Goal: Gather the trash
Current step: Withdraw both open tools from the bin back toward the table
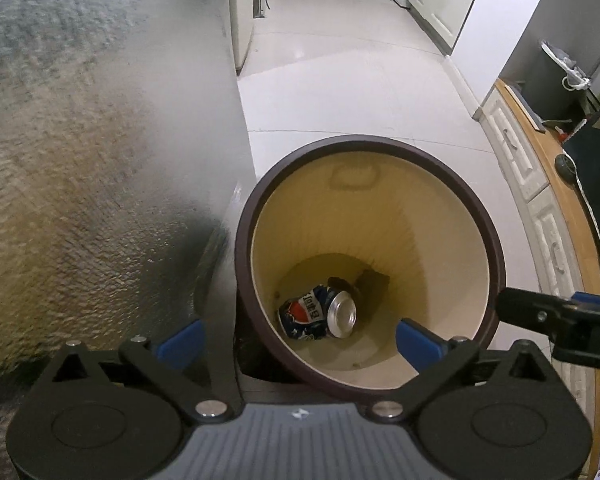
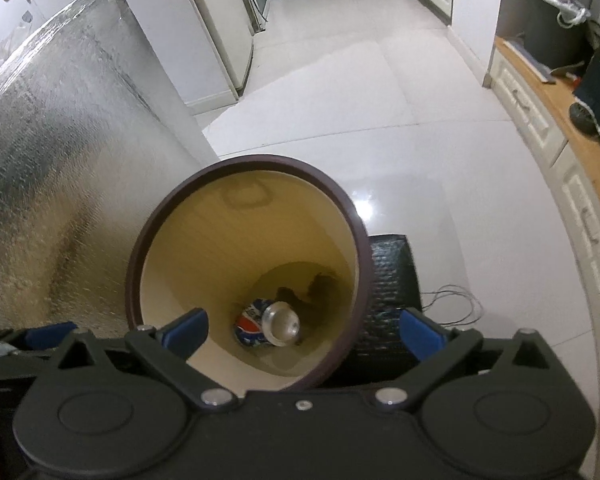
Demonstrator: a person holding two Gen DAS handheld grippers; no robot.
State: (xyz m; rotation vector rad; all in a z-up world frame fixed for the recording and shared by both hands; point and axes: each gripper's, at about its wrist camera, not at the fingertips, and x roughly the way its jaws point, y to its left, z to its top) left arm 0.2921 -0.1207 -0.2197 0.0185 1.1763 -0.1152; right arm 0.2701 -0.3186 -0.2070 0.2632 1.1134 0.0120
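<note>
With the crushed can lying at the bottom of the bin, left gripper and right gripper hover above, jaws wide and empty; withdraw without knocking the rim.

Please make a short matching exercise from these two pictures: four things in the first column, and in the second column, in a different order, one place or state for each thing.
Things:
1. crushed can
2. bin
3. left gripper
4. silver panel

Places or states:
A. stands on the white tiled floor
B. jaws wide apart, holding nothing
C. lies on its side at the bottom of the bin
D. stands close beside the bin, on its left in both views

Pairs: 1-C, 2-A, 3-B, 4-D
</note>
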